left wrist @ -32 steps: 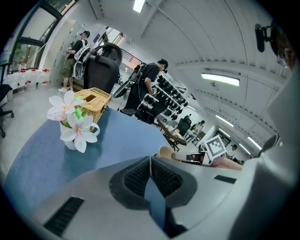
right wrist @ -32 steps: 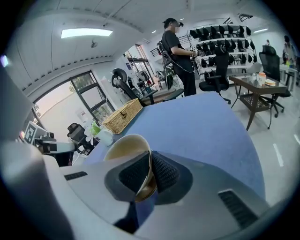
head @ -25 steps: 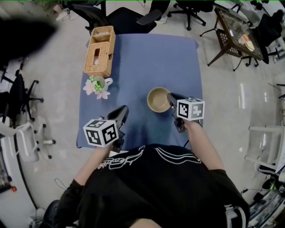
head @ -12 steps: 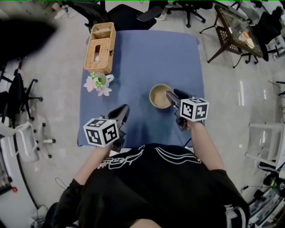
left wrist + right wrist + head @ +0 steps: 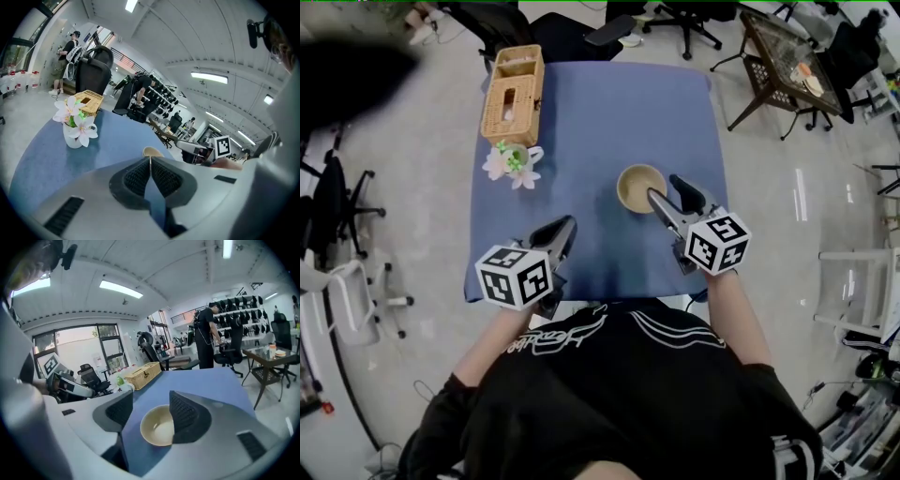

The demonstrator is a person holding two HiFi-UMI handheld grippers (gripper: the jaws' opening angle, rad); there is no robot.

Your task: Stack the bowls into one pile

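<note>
Right, nearest you first: your left claw (image 5: 565, 227) hovers by the near edge of the tabletop (image 5: 600, 112), jaws pressed together with nothing between them. Your right claw (image 5: 667, 191) is further forward and to the right. Its jaws are spread wide, having just been opening, and neither pad presses on anything.

Now the relation that counts. The bowl (image 5: 638, 187) rests on the blue cloth just beyond the right claw's tips and a touch to their left. In the right gripper view it shows low in the gap between the two pads, with the right-hand pad covering a bit of its rim. So the right hand is much the nearer one; the left is well apart, back towards you and to the bowl's left. The bowl is round, so it has no long axis to line up with, and any bite on the near rim would do.

I see only this one bowl shape, and I can't tell whether others are nested inside it. No loose bowl shows elsewhere on the cloth, so to my eye the pile may already be made.

Further out, a white mug of flowers (image 5: 515, 165) stands left of the bowl, well apart. A wicker basket (image 5: 513, 94) sits at the far left corner. Past the far edge are office chairs (image 5: 684, 17), and a dark side table (image 5: 783, 66) stands on the floor to the right. Nothing stands between your right claw and the bowl.
</note>
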